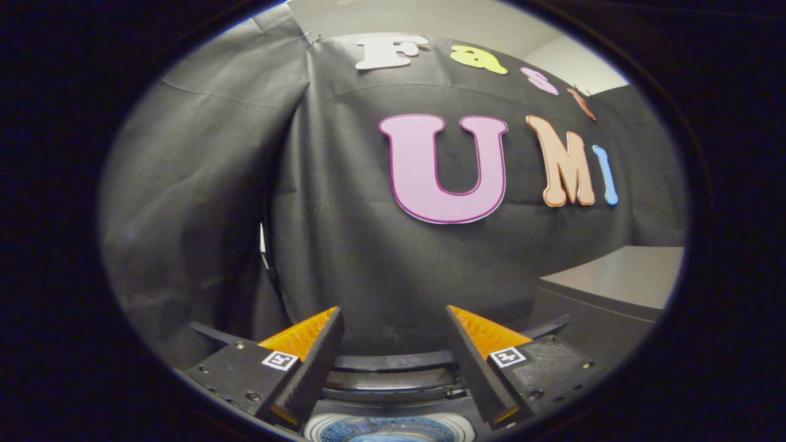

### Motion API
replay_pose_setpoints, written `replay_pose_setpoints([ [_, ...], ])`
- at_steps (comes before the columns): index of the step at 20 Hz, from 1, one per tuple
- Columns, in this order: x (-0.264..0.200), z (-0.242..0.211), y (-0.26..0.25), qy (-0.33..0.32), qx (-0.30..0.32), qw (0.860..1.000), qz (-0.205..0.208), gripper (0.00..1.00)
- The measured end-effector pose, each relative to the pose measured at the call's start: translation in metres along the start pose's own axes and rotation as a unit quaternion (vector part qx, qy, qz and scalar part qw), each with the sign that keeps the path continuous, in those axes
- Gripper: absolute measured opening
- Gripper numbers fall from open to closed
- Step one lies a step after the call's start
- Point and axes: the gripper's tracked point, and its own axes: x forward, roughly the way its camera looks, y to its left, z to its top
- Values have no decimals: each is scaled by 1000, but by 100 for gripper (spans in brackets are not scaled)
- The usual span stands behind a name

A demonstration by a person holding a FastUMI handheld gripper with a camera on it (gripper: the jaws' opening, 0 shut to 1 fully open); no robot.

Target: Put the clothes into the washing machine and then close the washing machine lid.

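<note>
My gripper (393, 319) is open, its two fingers spread wide with nothing between them. It hangs high, facing the black cloth wall. Below and between the fingers lies the top of the washing machine (393, 376), with dark curved bands at its back edge. Lower down, the round white rim of the drum opening (387, 425) shows, with a blue patterned inside. The lid cannot be told apart from the machine's top here. No clothes are seen between the fingers or ahead of them.
A grey flat-topped cabinet or table (620, 279) stands to the right of the machine, against the black cloth wall (344, 233). The cloth hangs in folds on the left.
</note>
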Motion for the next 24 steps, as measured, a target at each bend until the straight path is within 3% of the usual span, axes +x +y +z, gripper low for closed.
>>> replay_pose_setpoints([
  [24, 1, -2, -1, -6, 1, 1000, 14, 98],
])
